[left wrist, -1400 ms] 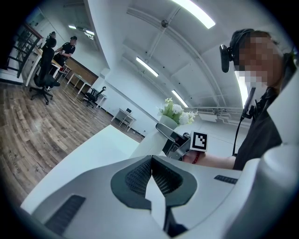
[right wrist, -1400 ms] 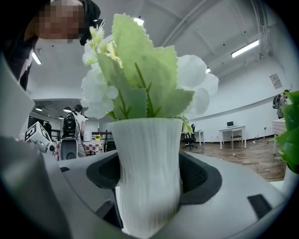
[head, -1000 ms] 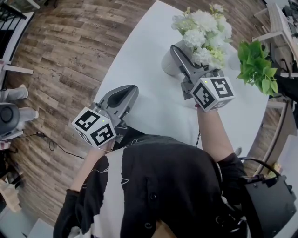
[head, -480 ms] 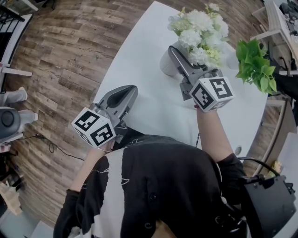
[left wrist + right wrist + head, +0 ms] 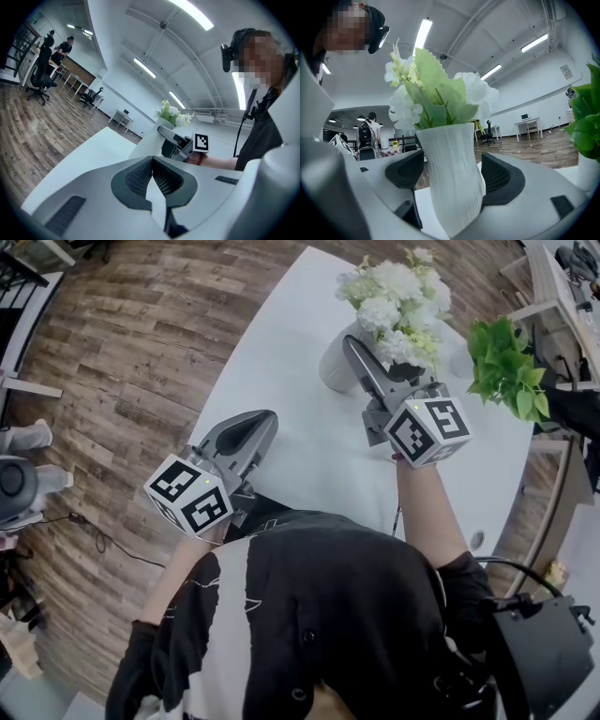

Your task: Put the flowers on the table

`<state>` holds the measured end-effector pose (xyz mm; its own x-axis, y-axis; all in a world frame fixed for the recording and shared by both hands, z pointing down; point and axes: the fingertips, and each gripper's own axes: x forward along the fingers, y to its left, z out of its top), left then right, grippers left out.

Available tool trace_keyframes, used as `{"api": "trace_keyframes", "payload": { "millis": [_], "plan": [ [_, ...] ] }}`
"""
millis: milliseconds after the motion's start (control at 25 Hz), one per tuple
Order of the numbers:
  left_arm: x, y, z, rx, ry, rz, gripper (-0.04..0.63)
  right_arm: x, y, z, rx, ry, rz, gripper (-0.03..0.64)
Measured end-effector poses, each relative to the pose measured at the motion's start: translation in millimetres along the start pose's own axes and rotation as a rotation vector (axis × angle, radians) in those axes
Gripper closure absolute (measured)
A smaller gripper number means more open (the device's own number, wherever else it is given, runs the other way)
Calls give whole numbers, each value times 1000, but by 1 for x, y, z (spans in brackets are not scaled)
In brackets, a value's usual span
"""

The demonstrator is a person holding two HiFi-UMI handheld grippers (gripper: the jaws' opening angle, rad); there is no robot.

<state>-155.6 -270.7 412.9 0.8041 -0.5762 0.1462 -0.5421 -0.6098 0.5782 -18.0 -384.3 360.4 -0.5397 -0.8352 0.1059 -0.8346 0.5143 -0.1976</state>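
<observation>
White flowers (image 5: 398,301) stand in a ribbed white vase (image 5: 333,362) on the far part of the white table (image 5: 281,352). My right gripper (image 5: 361,348) reaches over the table, its jaws on either side of the vase's waist. In the right gripper view the vase (image 5: 452,187) fills the gap between the two dark pads (image 5: 405,171), which touch its sides, so the gripper (image 5: 453,173) is shut on it. My left gripper (image 5: 255,420) hovers at the table's near edge, shut and empty; its jaws (image 5: 152,164) meet in the left gripper view. The vase's base is hidden.
A green leafy plant (image 5: 506,367) stands to the right of the flowers near the table's right edge, also seen in the right gripper view (image 5: 586,122). Wood floor (image 5: 122,362) lies left of the table. Desks, chairs and people are far off in the room.
The flowers, vase and green plant have shifted slightly left in the head view. Both grippers stay nearly where they were, and the right jaws remain around the vase.
</observation>
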Motion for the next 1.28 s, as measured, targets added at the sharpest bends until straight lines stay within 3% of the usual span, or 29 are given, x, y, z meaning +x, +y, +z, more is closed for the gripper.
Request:
{"api": "trace_keyframes", "payload": {
  "millis": [840, 880, 960, 1080, 1160, 1280],
  "plan": [
    [-17, -46, 8, 44, -36, -101, 583, -58, 27, 4, -14, 47, -78, 250],
    [-17, -49, 8, 50, -37, -110, 583, -61, 26, 6, -8, 38, -86, 267],
    [-18, -54, 10, 61, -38, -119, 583, -67, 23, 10, 5, 20, -110, 419],
    [-22, -54, 11, 61, -45, -112, 583, -71, 23, 11, -2, 19, -128, 451],
    [-22, -56, 10, 58, -44, -112, 583, -75, 23, 13, -9, 16, -137, 536],
    [-19, -62, 6, 59, -35, -124, 583, -83, 22, 12, 7, 15, -140, 544]
  ]
}}
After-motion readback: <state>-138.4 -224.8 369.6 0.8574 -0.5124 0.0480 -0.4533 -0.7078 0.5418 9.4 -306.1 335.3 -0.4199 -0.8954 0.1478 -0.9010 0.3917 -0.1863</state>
